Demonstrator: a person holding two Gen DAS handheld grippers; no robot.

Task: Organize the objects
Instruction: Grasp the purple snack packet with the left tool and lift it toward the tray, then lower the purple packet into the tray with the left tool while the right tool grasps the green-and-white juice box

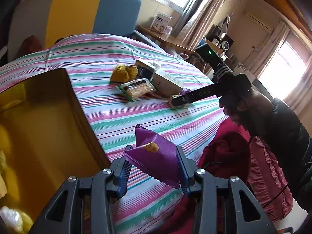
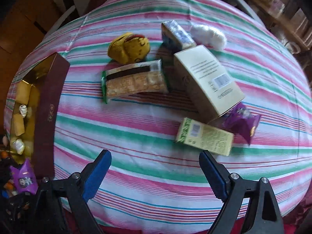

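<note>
My left gripper (image 1: 154,165) is shut on a purple snack packet (image 1: 156,156), held above the striped tablecloth (image 1: 109,115) beside the open gold-lined box (image 1: 35,128). My right gripper (image 2: 156,173) is open and empty, above the cloth in front of a green-and-cream carton (image 2: 204,136). It also shows in the left wrist view (image 1: 181,99) over that carton. Further out lie a cracker pack (image 2: 134,80), a yellow plush toy (image 2: 128,48), a beige box (image 2: 208,80), a blue-and-white packet (image 2: 177,35), a white fluffy thing (image 2: 208,35) and a second purple packet (image 2: 241,120).
The dark red box (image 2: 48,105) at the left edge holds several yellow and white pieces. A red cushion (image 1: 228,150) lies beyond the table's right edge. A blue and yellow chair back (image 1: 93,11) stands behind the table.
</note>
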